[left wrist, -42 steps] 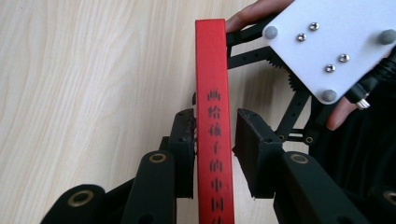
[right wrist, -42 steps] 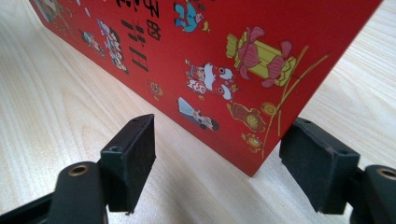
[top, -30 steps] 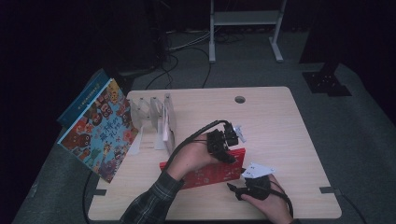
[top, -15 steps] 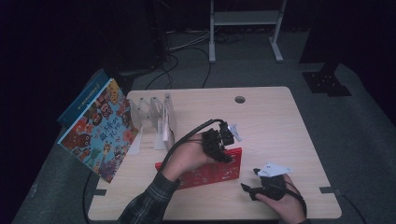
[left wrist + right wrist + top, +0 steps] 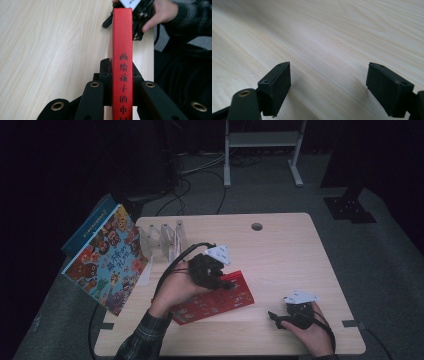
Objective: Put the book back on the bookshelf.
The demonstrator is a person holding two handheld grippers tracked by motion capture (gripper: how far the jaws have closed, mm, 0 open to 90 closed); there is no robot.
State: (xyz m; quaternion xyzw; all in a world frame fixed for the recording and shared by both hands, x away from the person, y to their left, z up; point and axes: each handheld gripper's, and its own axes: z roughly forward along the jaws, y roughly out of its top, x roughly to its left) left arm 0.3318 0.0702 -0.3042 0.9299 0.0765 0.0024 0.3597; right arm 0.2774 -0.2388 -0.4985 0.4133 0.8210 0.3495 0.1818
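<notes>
A red book (image 5: pixel 220 302) with black characters on its spine (image 5: pixel 122 37) lies near the table's front, tilted up at its far edge. My left gripper (image 5: pixel 226 283) is shut on that edge, and in the left gripper view (image 5: pixel 122 67) both pads press the spine. To the right of the book, apart from it, my right gripper (image 5: pixel 275 316) rests low by the front edge. Its jaws have just been opening, and in the right gripper view (image 5: pixel 328 82) they stand open over bare wood with nothing between them.
A colourful picture book (image 5: pixel 107 260) leans off the table's left edge beside a clear plastic book rack (image 5: pixel 162 237). A cable hole (image 5: pixel 257 226) sits at the back of the wooden table (image 5: pixel 290 260). Cables and a white frame (image 5: pixel 260 140) are on the floor behind.
My left gripper has moved left with the red book, raising its held edge. My right gripper has slid right, away from the book, and its jaws have opened wider.
</notes>
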